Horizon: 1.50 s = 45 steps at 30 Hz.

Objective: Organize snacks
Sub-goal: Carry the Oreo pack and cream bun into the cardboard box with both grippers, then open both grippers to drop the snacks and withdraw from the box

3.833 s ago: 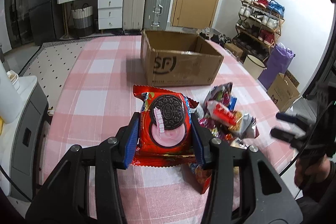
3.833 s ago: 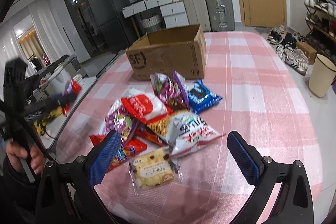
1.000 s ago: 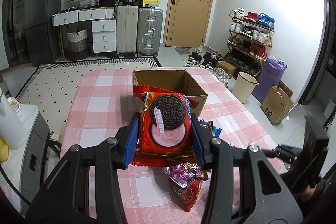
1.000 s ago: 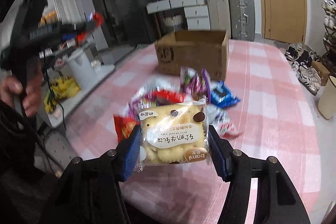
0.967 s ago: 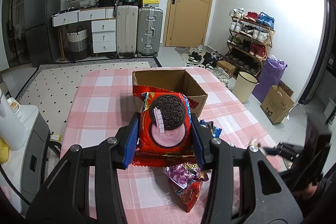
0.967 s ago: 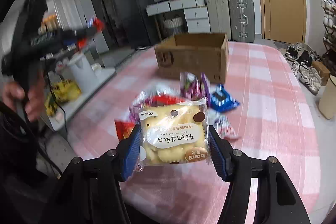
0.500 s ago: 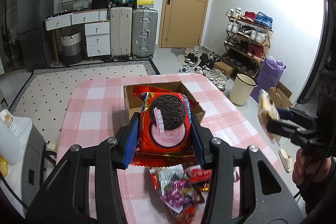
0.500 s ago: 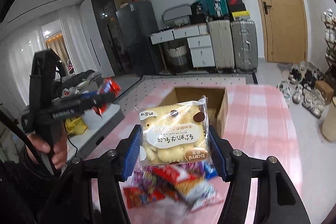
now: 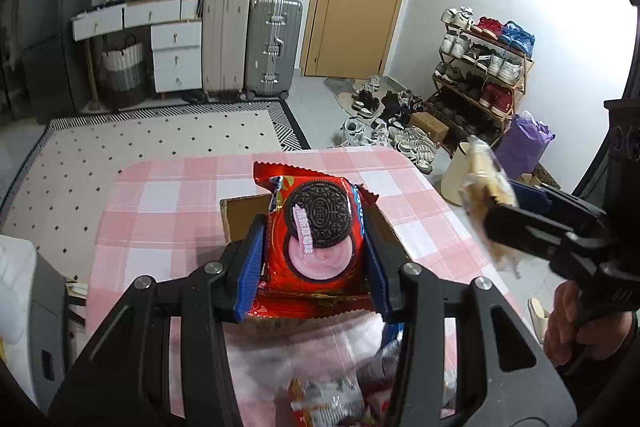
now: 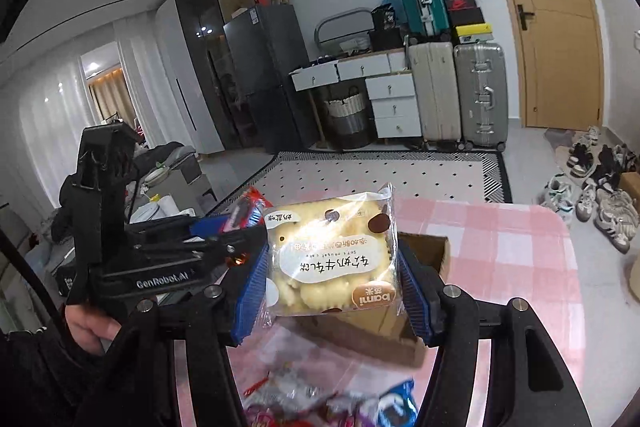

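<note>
my left gripper [image 9: 316, 247] is clamped on the oreo pack [image 9: 318, 235], my right gripper [image 10: 332, 279] on the biscuit pack [image 10: 332, 259], both above the cardboard box [image 9: 240, 211] (crowded); releasing together risks collision, or slippery wrappers missing onto the desk [image 9: 160, 195].

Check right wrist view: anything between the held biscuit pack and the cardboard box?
Nothing visible. In the right wrist view, the nougat biscuit pack, clamped in the right gripper, hangs in front of the cardboard box, hiding most of it; only air shows between.
</note>
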### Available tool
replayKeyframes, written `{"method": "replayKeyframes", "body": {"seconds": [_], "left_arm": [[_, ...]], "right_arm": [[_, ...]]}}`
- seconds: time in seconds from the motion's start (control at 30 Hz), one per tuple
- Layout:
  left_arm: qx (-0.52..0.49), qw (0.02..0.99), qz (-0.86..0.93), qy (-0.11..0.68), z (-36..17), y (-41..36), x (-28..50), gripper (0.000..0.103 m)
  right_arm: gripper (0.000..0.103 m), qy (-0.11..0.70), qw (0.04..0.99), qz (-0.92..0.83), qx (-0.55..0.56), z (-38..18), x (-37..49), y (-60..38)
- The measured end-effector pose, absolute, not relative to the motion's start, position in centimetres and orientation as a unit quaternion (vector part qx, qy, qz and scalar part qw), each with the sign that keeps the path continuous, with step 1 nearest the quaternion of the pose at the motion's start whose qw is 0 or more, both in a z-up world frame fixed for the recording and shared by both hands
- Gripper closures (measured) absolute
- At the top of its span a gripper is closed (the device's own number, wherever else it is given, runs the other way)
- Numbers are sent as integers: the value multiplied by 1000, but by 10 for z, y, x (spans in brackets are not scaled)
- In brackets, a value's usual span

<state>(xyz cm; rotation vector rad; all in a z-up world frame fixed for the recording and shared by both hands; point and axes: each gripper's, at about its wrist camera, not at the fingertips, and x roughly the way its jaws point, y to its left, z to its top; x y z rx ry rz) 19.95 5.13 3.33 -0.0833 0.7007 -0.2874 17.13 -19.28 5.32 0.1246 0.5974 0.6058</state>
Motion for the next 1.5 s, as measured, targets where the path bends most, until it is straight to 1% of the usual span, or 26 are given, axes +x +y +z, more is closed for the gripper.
{"method": "replayKeyframes", "body": {"seconds": [0.23, 0.43, 0.7, 0.73, 0.83, 0.87, 0.9, 0.93, 1.0, 1.07, 1.23, 1.27, 1.3, 1.37, 1.5], "left_arm": [[-46, 913, -144, 379, -5, 45, 276, 61], [-41, 902, -142, 405, -43, 38, 324, 61], [-39, 895, -144, 420, -77, 28, 356, 61], [-37, 894, -146, 421, -81, 28, 356, 61], [-35, 894, -145, 422, -87, 25, 350, 59], [-34, 894, -144, 422, -86, 24, 348, 56], [-34, 895, -142, 423, -86, 24, 346, 50], [-34, 895, -141, 421, -86, 24, 342, 48], [-35, 899, -142, 413, -80, 24, 334, 39], [-31, 904, -136, 405, -72, 27, 320, 37], [-32, 912, -134, 387, -56, 31, 293, 37], [-34, 913, -134, 384, -53, 32, 285, 35], [-36, 914, -134, 381, -48, 33, 277, 30], [-36, 918, -132, 371, -41, 37, 258, 23], [-23, 927, -128, 352, -29, 38, 224, 21]], "right_arm": [[42, 314, 901, 297, 46, 28, 238, -167], [42, 337, 894, 292, 49, -5, 277, -160], [41, 370, 885, 279, 49, -51, 308, -160], [40, 372, 884, 279, 48, -56, 309, -162], [31, 372, 887, 271, 39, -65, 308, -164], [24, 370, 890, 263, 34, -66, 309, -165], [21, 368, 892, 259, 31, -69, 309, -166], [18, 366, 894, 256, 30, -69, 308, -167], [18, 361, 895, 261, 37, -67, 305, -171], [18, 354, 896, 264, 41, -61, 299, -173], [18, 335, 902, 267, 49, -44, 280, -182], [18, 331, 904, 267, 50, -40, 274, -184], [17, 327, 905, 267, 51, -36, 268, -186], [13, 315, 909, 268, 51, -27, 251, -189], [12, 288, 919, 265, 49, -10, 216, -197]]}}
